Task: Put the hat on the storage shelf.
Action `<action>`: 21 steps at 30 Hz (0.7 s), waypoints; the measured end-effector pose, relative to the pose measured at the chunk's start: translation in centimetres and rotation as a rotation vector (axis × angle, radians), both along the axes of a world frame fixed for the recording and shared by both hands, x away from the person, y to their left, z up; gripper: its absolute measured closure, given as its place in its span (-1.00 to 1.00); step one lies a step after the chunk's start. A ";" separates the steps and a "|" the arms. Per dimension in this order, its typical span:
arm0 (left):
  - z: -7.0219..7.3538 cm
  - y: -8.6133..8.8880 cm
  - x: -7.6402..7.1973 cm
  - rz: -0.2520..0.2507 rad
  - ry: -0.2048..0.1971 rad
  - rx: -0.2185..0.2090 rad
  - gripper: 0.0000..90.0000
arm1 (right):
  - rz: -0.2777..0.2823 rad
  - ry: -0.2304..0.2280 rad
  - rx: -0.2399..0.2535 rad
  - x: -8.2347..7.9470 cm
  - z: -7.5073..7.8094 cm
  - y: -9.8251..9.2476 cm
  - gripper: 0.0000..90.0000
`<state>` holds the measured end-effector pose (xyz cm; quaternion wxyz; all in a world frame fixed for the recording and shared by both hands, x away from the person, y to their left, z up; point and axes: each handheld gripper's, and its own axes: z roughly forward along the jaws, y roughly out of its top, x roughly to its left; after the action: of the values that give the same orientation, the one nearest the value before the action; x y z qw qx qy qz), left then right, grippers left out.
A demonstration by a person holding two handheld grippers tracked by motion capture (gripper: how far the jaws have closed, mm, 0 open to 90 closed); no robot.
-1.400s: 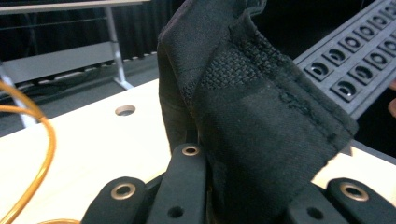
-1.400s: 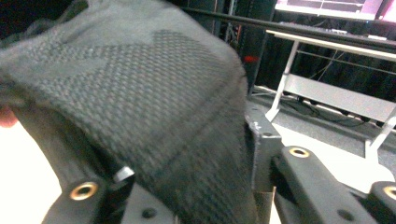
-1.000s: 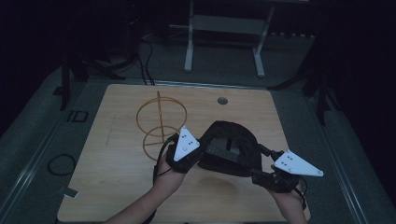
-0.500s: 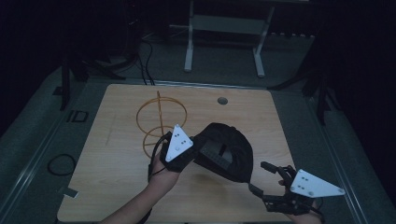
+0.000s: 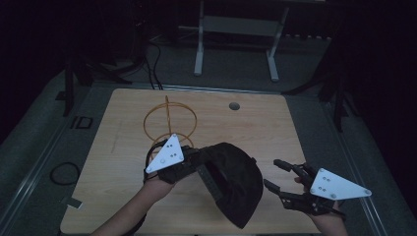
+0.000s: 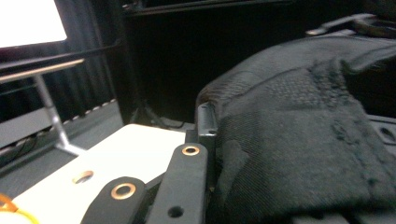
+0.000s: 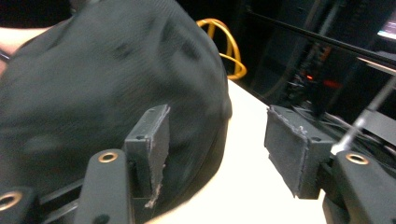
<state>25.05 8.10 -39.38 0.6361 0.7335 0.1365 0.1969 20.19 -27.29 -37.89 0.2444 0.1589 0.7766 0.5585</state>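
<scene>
left gripper [image 5: 189, 162] fingers clamped on black cap [image 5: 231, 187] rear edge | right gripper [image 5: 278, 179] fingers apart, just right of cap | brim points toward person | wire stand [image 5: 167, 123] behind

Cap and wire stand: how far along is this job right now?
Done: the black cap is picked up, with the left gripper shut on its edge. In hand: the right gripper is open beside the cap, holding nothing. Left: the yellow wire stand behind is bare, so the cap probably has yet to go onto it.
</scene>
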 end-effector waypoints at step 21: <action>0.1 -1.0 -0.7 -0.063 0.014 -0.011 0.97 | 0.160 0.014 -0.078 0.7 -0.4 4.3 0.10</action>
<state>24.36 7.08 -39.28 0.6449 0.7353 0.1191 0.1710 20.92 -23.00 -38.31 0.1997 0.0908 0.8096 0.5445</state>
